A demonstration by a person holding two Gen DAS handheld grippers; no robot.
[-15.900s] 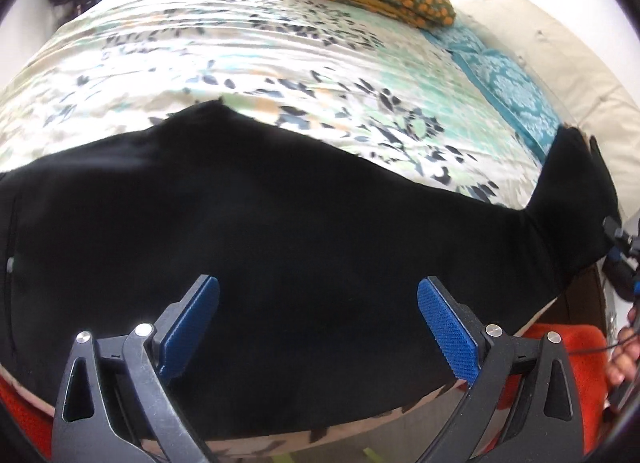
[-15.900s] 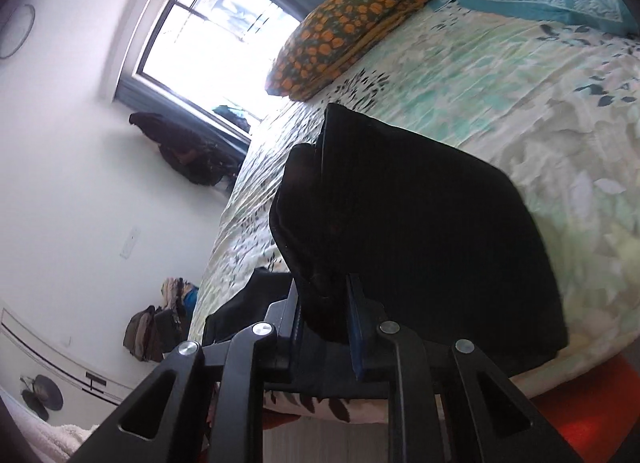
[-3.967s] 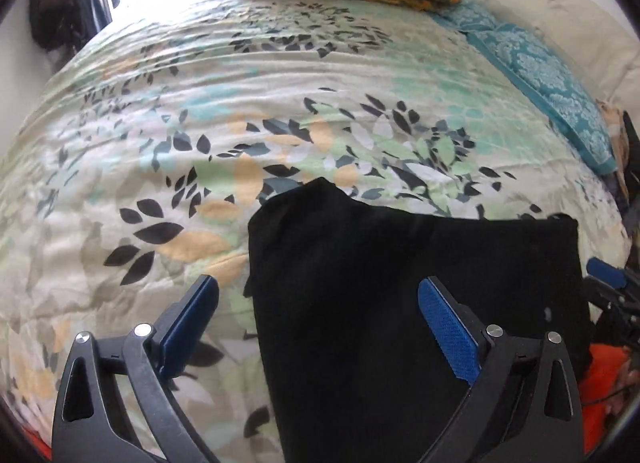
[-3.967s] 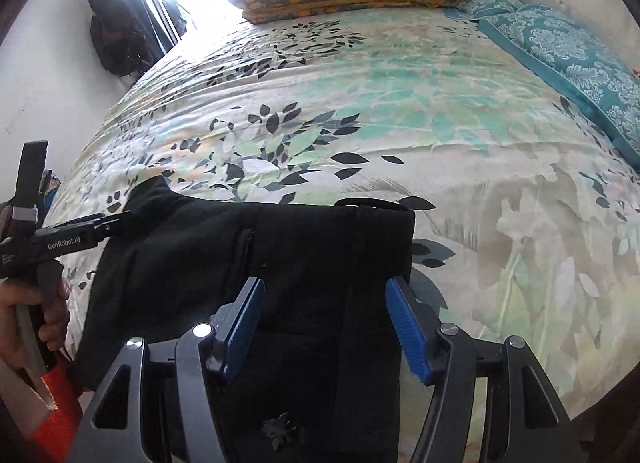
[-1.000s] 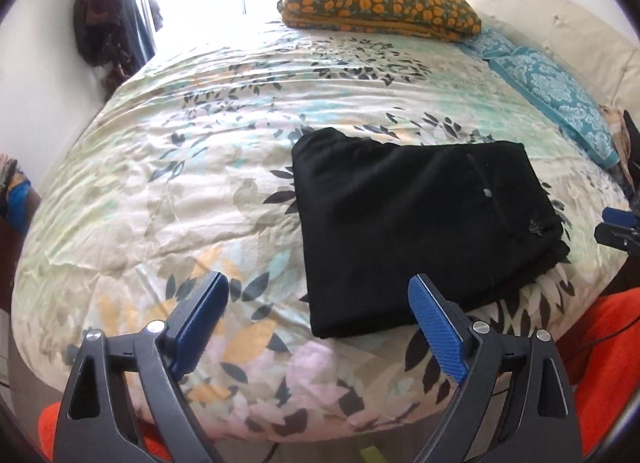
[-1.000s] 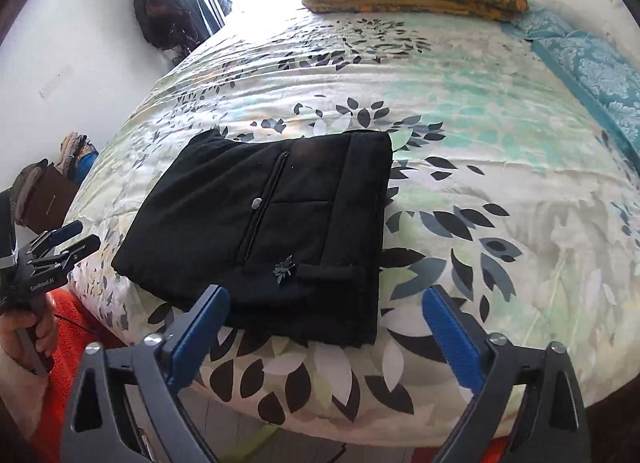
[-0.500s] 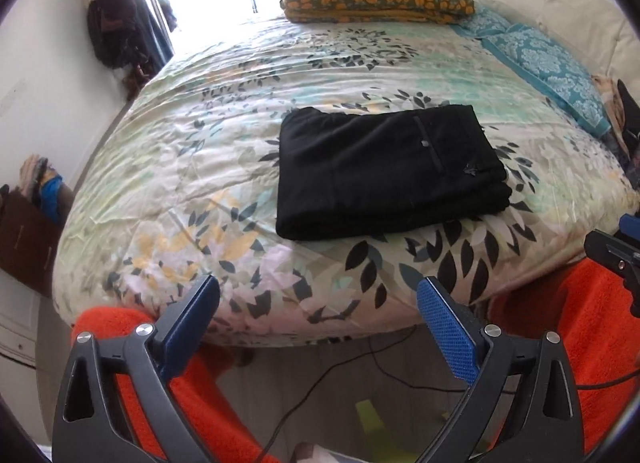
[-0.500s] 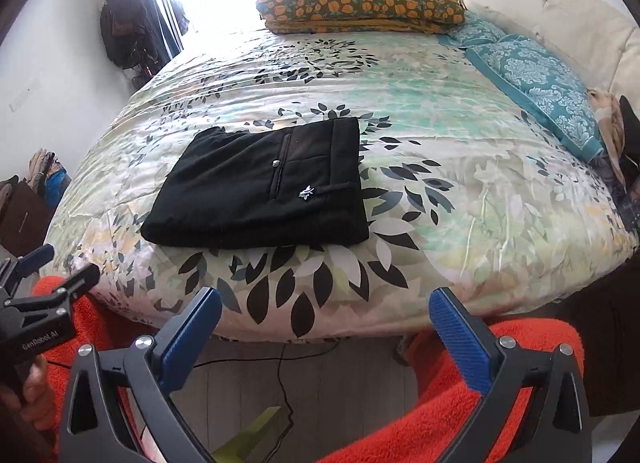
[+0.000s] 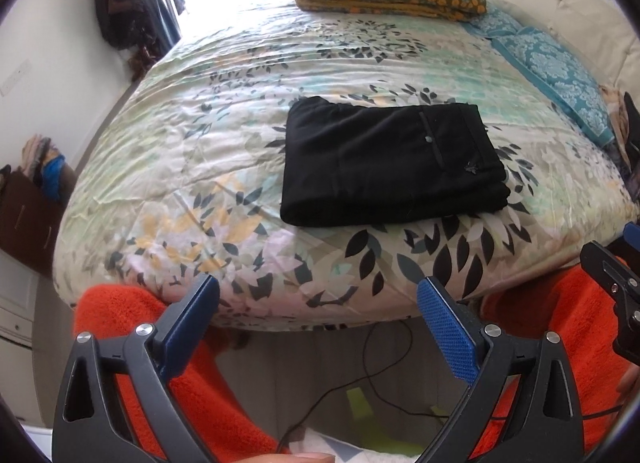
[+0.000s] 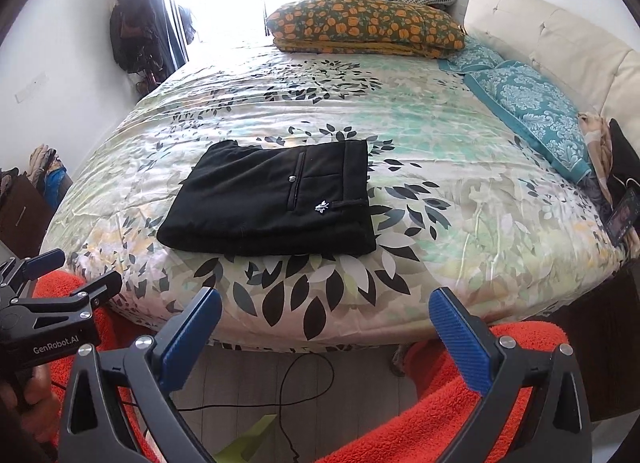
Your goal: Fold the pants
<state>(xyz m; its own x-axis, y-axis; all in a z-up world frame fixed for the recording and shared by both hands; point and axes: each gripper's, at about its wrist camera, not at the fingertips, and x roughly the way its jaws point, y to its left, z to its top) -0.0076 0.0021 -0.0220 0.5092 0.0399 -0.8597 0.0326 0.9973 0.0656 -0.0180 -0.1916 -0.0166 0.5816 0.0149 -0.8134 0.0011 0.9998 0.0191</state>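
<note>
2 tongs spread wide, gripping nothing: my left gripper (image 9: 318, 303) and right gripper (image 10: 325, 313). Folded black pants (image 10: 276, 199) lie on floral bedspread (image 10: 420, 135).

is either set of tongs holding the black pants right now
No, the black pants lie folded on the bed, and both the left tongs and right tongs are open and empty.

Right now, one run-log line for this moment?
pants: folded, flat on bed | left gripper: open, clear | right gripper: open, clear | fold: looks done
</note>
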